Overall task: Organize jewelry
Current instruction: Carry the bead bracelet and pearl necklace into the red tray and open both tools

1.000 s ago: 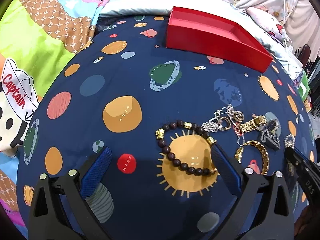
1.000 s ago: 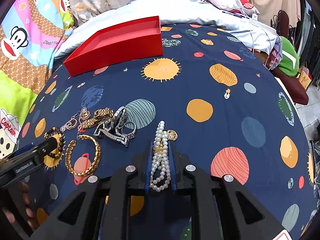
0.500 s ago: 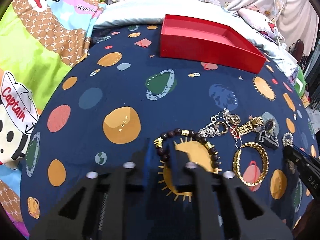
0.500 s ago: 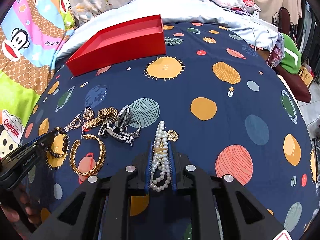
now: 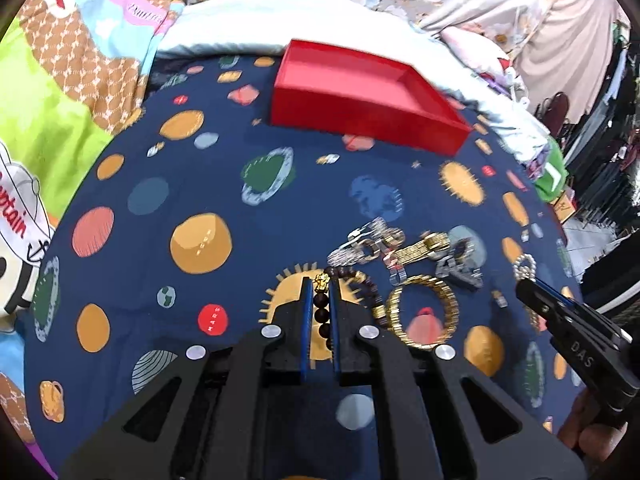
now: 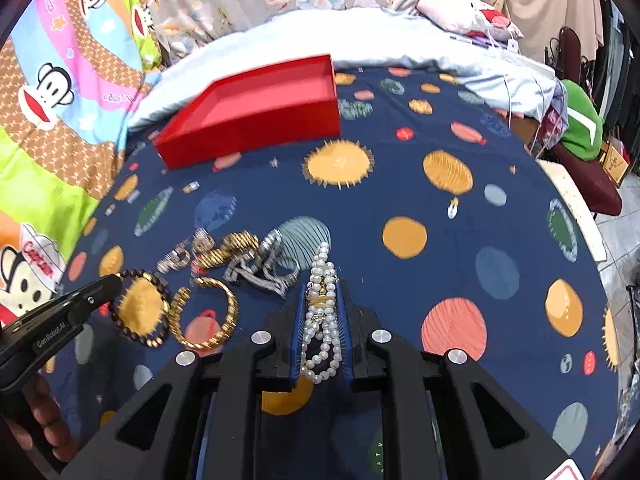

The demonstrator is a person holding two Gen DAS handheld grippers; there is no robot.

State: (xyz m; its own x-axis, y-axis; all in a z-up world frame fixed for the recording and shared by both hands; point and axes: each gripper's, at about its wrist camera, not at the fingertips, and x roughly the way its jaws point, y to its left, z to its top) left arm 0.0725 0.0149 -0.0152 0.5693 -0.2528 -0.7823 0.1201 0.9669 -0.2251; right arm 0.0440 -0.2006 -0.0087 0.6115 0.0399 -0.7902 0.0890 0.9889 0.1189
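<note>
My left gripper is shut on a dark bead bracelet with gold beads; the rest of its loop lies on the navy planet cloth. My right gripper is shut on a white pearl bracelet. A gold chain bangle lies just right of the left gripper and also shows in the right wrist view. A gold watch, silver chains and a silver watch lie tangled behind it. An open red box sits at the far side, also in the right wrist view.
The navy planet cloth covers a bed. Colourful cartoon bedding lies to the left and a pale blue sheet behind the box. A chair with green fabric stands off the right edge.
My left gripper went from wide open around the bead bracelet to shut on it. Both views rose and tilted slightly; the right gripper stayed shut on the pearls.
</note>
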